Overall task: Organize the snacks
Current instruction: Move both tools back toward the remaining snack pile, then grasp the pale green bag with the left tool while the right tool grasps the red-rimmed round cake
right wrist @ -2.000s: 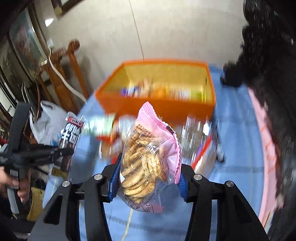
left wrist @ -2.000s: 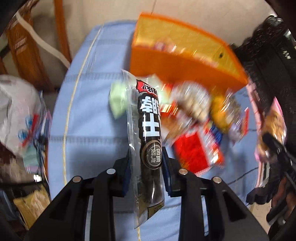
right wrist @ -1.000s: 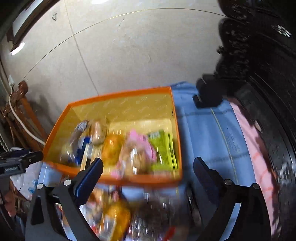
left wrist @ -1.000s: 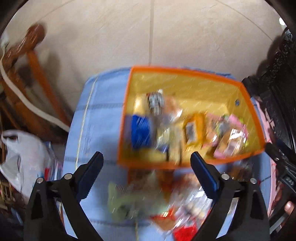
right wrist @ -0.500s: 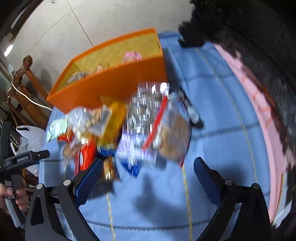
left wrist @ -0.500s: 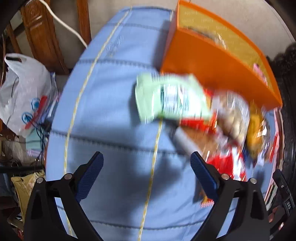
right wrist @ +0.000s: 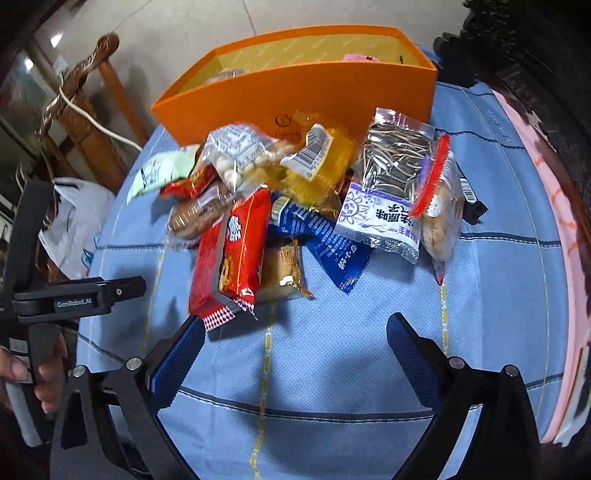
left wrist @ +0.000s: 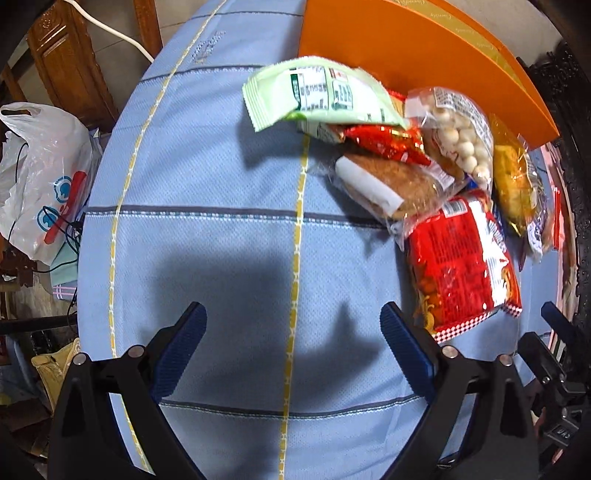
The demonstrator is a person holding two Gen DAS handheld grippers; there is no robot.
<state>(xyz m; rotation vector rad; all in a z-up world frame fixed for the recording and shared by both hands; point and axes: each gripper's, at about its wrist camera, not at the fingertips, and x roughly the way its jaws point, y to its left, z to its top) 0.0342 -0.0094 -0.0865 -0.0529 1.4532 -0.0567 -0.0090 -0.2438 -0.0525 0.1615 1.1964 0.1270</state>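
A blue tablecloth (left wrist: 207,236) with yellow and dark grid lines covers the table. At nine o'clock in the left wrist view, a white plastic bag (left wrist: 40,177) with red and blue print sits on the floor. Toward eleven o'clock stands carved wooden furniture (left wrist: 70,62), a white cable (left wrist: 122,35) draped across it. Beige floor tiles (right wrist: 207,22) fill twelve o'clock in the right wrist view, and a pink cloth (right wrist: 554,229) edges three o'clock.

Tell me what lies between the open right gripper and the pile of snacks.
In the right wrist view, only bare blue tablecloth lies between the right gripper and most of the snack pile; the red packet's checkered end reaches its left finger.
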